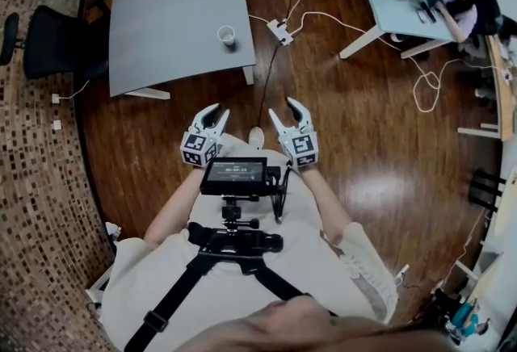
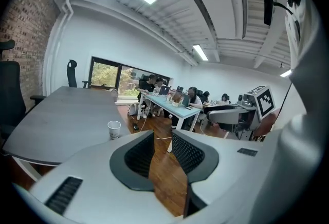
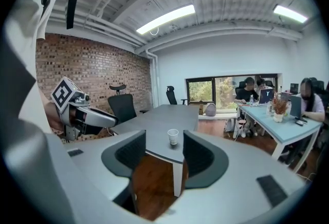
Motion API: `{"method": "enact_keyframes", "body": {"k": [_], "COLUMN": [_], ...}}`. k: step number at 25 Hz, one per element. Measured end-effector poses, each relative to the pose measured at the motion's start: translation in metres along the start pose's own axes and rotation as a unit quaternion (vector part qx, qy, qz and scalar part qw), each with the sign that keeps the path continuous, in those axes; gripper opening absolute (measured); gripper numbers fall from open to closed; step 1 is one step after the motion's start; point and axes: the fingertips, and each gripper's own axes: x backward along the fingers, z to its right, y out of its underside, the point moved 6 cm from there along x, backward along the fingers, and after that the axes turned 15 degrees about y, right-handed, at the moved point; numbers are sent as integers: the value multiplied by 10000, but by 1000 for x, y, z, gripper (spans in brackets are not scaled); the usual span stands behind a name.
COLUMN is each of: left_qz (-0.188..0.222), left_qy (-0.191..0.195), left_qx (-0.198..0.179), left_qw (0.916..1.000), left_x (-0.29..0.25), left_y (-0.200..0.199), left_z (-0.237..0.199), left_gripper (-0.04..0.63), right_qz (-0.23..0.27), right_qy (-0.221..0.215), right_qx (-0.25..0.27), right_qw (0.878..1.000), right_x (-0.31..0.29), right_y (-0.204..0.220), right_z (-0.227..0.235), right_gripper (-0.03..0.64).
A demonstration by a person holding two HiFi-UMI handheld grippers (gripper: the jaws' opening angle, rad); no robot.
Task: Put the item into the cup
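the paper cup (image 1: 227, 36) stands on the grey desk (image 1: 161, 3), near the corner closest to the person. the left gripper (image 1: 220, 110) and right gripper (image 1: 281, 106) hang side by side over the wooden floor (image 1: 363, 148), well apart from the cup. both have their jaws spread with nothing between them.

Grey table (image 1: 170, 11), black office chair (image 1: 56, 39), white power strip (image 1: 280, 31)

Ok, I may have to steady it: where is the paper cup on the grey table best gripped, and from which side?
Probably its side wall below the rim, coming level from the near edge of the grey table: the paper cup stands upright, mouth up, close to that edge.
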Motion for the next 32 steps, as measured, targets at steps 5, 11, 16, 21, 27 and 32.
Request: {"method": "enact_keyframes", "body": {"k": [5,11,16,21,27,32], "left_qz": [56,-3,47,10,-50,-12], "left_qy": [46,51,25,108,142,141], "left_qx": [-50,-62,7,-89,-93,-63], "left_qw": [10000,10000,10000,9999,9998,9999], "left_x": [1,6,12,6,6,7], "left_y": [-8,-3,-3,-6,1,-3], "left_z": [1,6,6,11,12,15], "left_gripper": [107,107,107,107,107,107], "right_qz": [32,150,346,308,311,269], "right_qy": [-115,-118,16,49,61,64], "right_qx": [65,64,47,40,32,38], "right_qw": [9999,9998,9994,9995,9995,9996], "right_x": [3,8,16,19,21,24], "right_y": [8,-1,-11,2,5,1], "right_z": [-7,-15,-15,-10,-13,-12], "right_gripper": [241,239,239,239,239,239]}}
